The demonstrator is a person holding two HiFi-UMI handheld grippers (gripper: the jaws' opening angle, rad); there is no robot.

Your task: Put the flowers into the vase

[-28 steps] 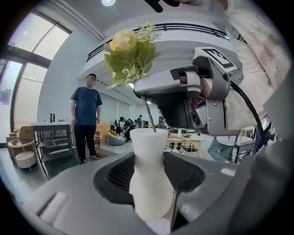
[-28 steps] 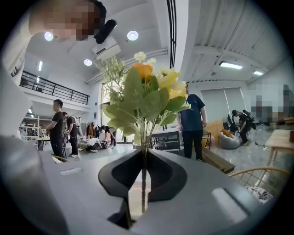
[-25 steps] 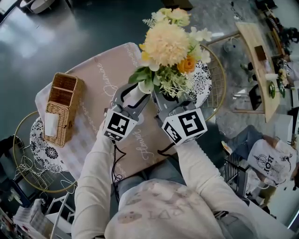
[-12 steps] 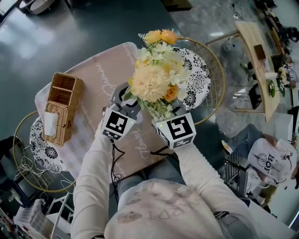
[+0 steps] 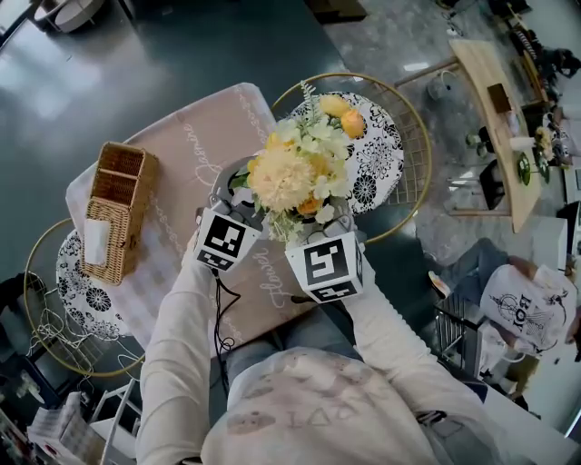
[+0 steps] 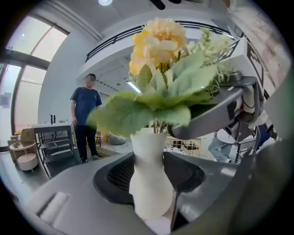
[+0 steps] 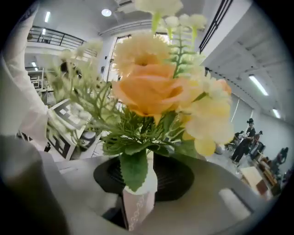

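Flowers [image 5: 290, 173] lower than second ago: stems now down in white vase [image 6: 149, 183]. Left claw [image 6: 151, 167] hugs vase tight. Right claw [image 7: 143, 176] just opening wide, flowers stand free between jaws, no squeeze. Looks like job nearly done; right claw only needs pulling away.

Cream sleeves [image 5: 177, 341], printed pale top [image 5: 309, 413], black-and-white marker cubes [image 5: 225, 242], dangling black cable [image 5: 219, 320]

This looks like a big open hall with a café corner arranged in it: a small table [image 5: 195, 150] with a printed cloth, round wire chairs [image 5: 377, 173] and a wicker basket [image 5: 116, 211]. There are a high ceiling with lamps [image 7: 106, 12], an upper gallery railing [image 6: 115, 39], tall windows [image 6: 25, 55] and a person [image 6: 85, 119] standing.
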